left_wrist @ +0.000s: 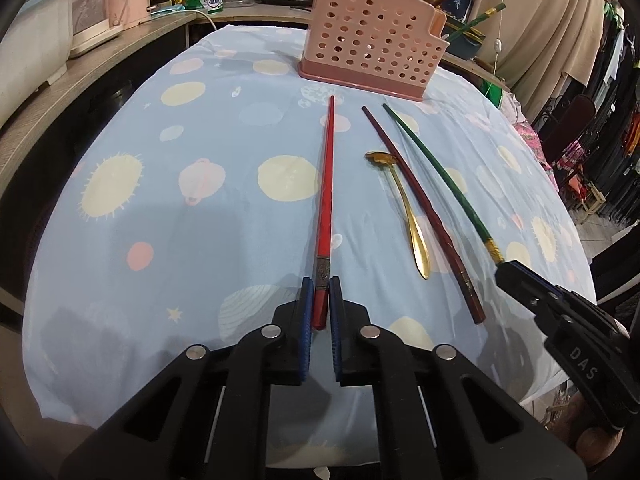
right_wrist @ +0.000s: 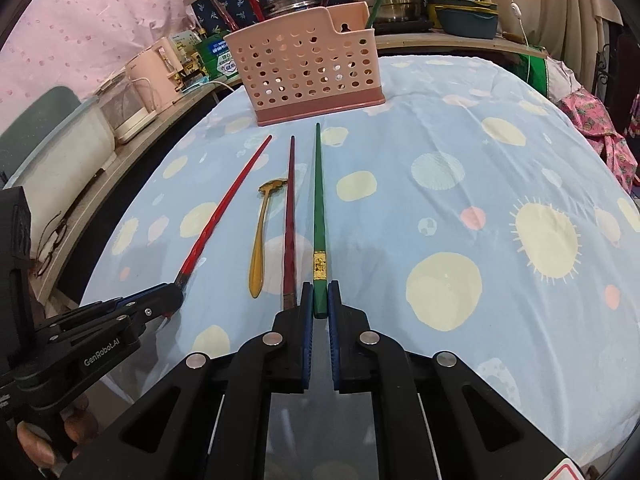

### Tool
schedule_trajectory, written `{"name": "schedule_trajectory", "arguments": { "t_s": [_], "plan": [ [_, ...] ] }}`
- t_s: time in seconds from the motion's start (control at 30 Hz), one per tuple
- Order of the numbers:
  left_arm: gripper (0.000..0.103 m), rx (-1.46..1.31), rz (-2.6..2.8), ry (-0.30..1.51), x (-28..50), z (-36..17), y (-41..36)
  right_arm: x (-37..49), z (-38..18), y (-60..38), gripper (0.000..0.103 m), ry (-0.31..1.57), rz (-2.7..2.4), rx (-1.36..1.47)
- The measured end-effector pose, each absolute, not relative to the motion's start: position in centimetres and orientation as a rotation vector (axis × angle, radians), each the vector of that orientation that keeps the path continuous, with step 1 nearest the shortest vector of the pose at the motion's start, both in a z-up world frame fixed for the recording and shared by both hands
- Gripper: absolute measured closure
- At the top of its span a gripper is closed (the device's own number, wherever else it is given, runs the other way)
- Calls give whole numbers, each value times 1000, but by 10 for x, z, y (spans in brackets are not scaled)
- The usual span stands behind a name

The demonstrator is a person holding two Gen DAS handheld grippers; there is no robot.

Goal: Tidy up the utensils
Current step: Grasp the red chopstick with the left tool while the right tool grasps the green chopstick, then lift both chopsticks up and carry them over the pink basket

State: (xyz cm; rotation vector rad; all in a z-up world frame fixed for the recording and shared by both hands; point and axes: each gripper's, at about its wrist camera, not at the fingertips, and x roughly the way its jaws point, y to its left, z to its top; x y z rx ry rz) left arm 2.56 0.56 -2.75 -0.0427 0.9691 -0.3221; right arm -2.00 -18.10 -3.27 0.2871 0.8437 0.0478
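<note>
Red chopstick (left_wrist: 326, 204), maroon chopstick (left_wrist: 416, 204), green chopstick (left_wrist: 436, 176) and gold spoon (left_wrist: 404, 204) lie lengthwise at frame centre. Pink perforated utensil holder (left_wrist: 372, 36) stands upright at top centre.

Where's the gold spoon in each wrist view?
Left wrist: gold spoon lies right of centre, between the red chopstick and the dark red chopstick.
Right wrist: gold spoon lies left of centre, between the same two chopsticks, red and dark red.
Shared landmark: the pink perforated utensil holder stands beyond the chopstick tips.
</note>
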Motion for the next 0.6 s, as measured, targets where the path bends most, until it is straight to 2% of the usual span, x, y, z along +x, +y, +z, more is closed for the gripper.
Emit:
{"name": "schedule_trajectory", "arguments": {
  "t_s": [0.33, 0.6],
  "plan": [
    [96, -90, -304, 929, 14, 14, 27, -55, 19, -208, 96, 739, 14, 326],
    [96, -101, -287, 819, 12, 75, 34, -63, 73, -232, 96, 626, -24, 333]
  ]
}}
